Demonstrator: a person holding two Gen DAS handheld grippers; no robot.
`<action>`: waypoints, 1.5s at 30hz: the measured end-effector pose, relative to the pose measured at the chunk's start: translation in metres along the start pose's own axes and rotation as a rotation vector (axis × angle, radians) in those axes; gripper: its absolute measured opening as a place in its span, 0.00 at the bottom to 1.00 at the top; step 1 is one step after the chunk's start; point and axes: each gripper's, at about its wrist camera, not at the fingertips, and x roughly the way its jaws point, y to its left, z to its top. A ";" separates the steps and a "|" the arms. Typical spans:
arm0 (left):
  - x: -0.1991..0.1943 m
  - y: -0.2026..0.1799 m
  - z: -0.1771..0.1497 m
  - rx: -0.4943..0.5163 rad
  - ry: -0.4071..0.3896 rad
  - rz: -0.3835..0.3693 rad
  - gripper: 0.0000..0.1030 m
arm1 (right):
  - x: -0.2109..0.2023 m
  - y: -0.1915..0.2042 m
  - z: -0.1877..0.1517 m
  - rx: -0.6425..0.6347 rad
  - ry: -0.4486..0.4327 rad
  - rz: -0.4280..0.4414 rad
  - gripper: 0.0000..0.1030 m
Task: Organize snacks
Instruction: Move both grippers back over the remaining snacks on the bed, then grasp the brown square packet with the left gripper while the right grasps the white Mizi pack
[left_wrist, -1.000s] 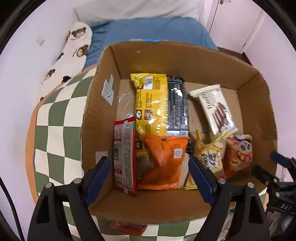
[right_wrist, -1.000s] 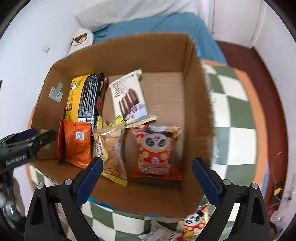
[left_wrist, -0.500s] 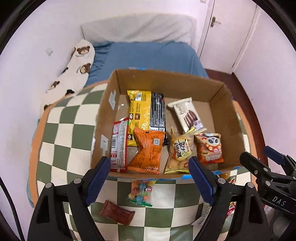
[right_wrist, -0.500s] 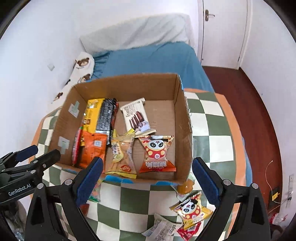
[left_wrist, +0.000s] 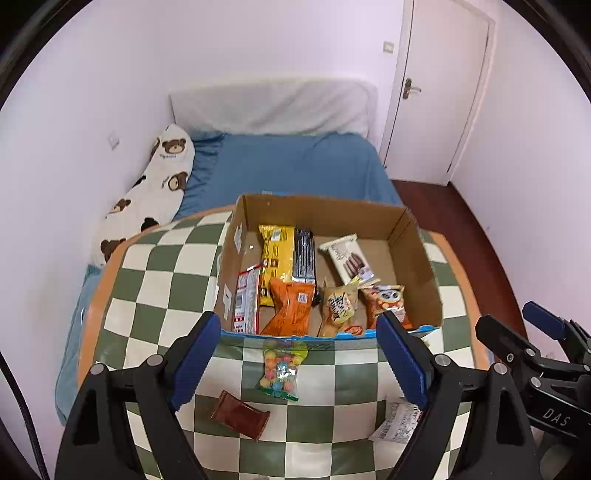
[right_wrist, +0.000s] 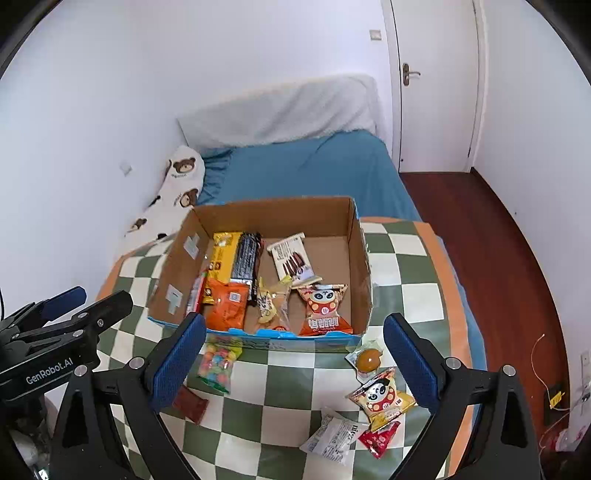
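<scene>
A cardboard box (left_wrist: 417, 254) (right_wrist: 360, 266) on the checkered table holds several snack packs, among them an orange pack (left_wrist: 290, 308) and a panda pack (right_wrist: 323, 304). Loose on the cloth in front of it lie a bag of coloured candies (left_wrist: 281, 369) (right_wrist: 218, 363), a brown bar (left_wrist: 240, 413) (right_wrist: 190, 404), a white wrapper (left_wrist: 400, 424) (right_wrist: 334, 435), a second panda pack (right_wrist: 380, 397), a round orange sweet (right_wrist: 367, 360) and a small red packet (right_wrist: 378, 437). My left gripper (left_wrist: 299, 354) and right gripper (right_wrist: 293, 358) hover open and empty above the table's near side.
The checkered cloth (left_wrist: 166, 273) has an orange border. Behind the table lies a bed with a blue sheet (left_wrist: 295, 166) and a bear-print pillow (left_wrist: 162, 177). A white door (right_wrist: 432, 85) and dark wooden floor (right_wrist: 480, 229) are at the right.
Both grippers have risen and pulled back from over the box, still open and empty. The box looks smaller, and the loose snacks in front of it have come into view.
</scene>
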 end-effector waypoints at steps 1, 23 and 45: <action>-0.005 0.000 0.000 -0.001 -0.010 -0.002 0.83 | -0.006 0.000 -0.001 0.006 -0.007 0.006 0.96; 0.092 0.066 -0.097 -0.173 0.348 0.002 1.00 | 0.089 -0.071 -0.119 0.327 0.354 0.043 0.98; 0.230 0.132 -0.195 -0.618 0.655 0.036 0.65 | 0.199 -0.079 -0.214 0.366 0.574 -0.083 0.78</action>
